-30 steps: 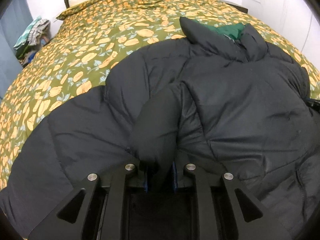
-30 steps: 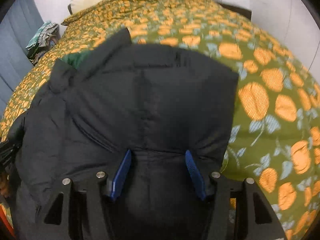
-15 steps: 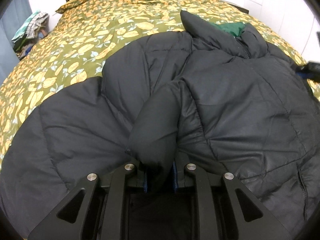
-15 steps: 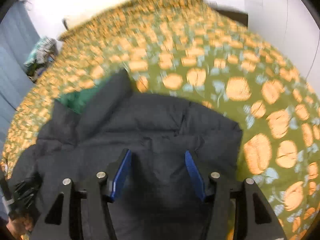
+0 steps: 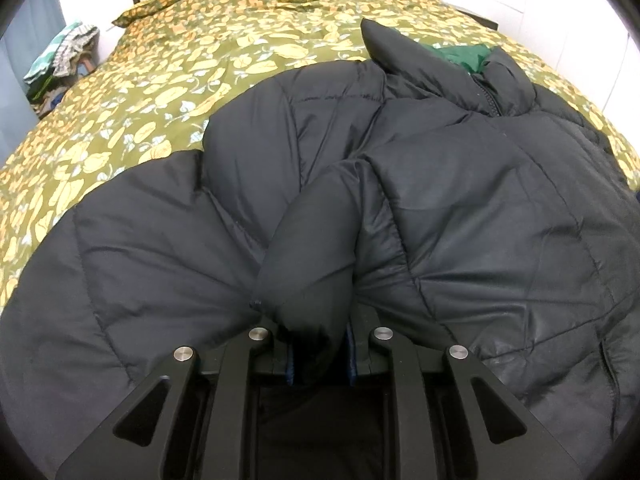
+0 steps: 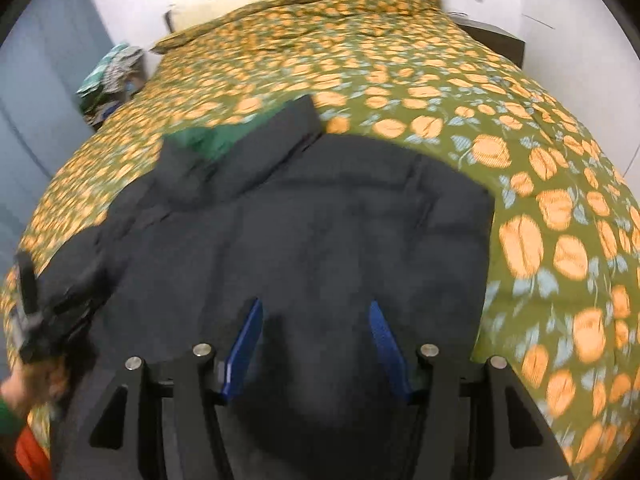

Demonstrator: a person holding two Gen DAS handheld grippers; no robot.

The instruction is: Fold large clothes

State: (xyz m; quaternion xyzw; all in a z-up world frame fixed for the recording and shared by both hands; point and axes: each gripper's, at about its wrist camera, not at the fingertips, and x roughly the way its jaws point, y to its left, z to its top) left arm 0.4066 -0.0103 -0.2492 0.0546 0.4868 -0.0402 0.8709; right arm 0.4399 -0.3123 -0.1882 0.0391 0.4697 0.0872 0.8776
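A black puffer jacket (image 5: 480, 220) lies spread on the bed, collar far away, its green lining (image 5: 460, 54) showing at the neck. My left gripper (image 5: 320, 356) is shut on a thick rolled fold of the jacket's near edge, which hides most of its pads. In the right wrist view the jacket (image 6: 320, 220) fills the middle. My right gripper (image 6: 316, 344) has its blue pads half apart, with a thick bunch of jacket fabric sitting low between them. The left gripper's black body (image 6: 28, 312) shows at the left edge of that view.
The bed cover (image 5: 160, 100) is olive with orange fruit and stretches well beyond the jacket. A pile of clothes (image 5: 60, 52) sits past the bed's far left corner. A dark bedside cabinet (image 6: 496, 40) stands at the far right by the white wall. A hand (image 6: 12, 388) shows bottom left.
The right gripper has risen and drawn back, so more of the bed and the jacket's collar now show. The left gripper keeps its hold and has hardly moved.
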